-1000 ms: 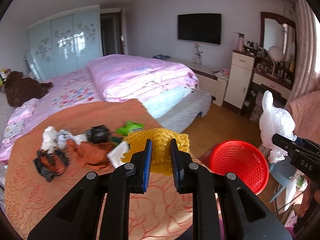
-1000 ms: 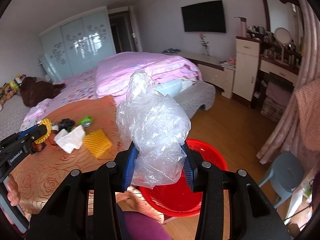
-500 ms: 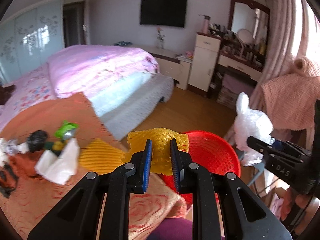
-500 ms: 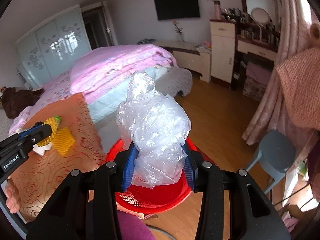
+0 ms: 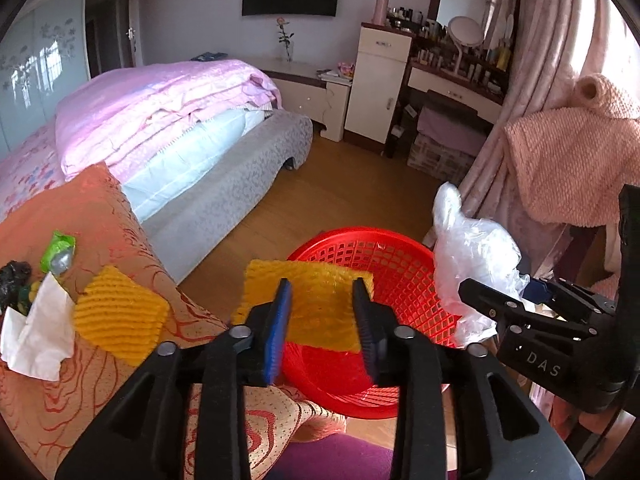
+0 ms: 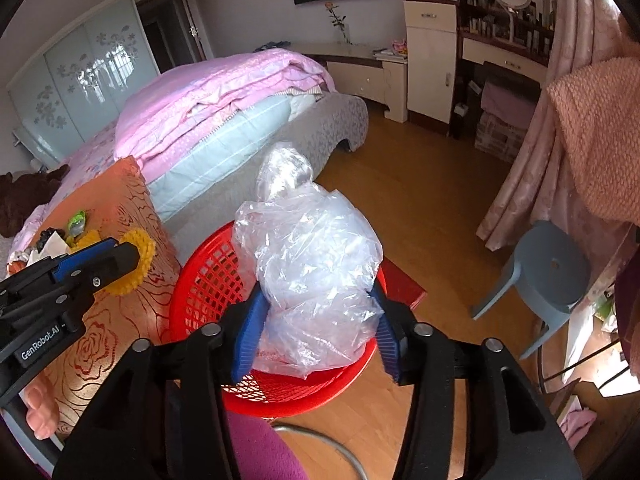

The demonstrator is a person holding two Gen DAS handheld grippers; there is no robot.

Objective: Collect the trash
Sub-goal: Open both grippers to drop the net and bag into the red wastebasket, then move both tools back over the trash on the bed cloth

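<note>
Trash over the red basket (image 5: pixel 384 256), both claws letting go.
My left claw (image 5: pixel 322 320) opens off springy yellow foam net (image 5: pixel 320 300); right claw (image 6: pixel 316 330) opens around light, slippery plastic bag (image 6: pixel 312 264), which I'd pinch mid-bulk.

Both grippers tilt steeply downward, side by side. The left gripper (image 5: pixel 322 312) has its jaws opening, with a gap showing at both pads. The right gripper (image 6: pixel 320 328) has its jaws opening too, standing wider.
</note>
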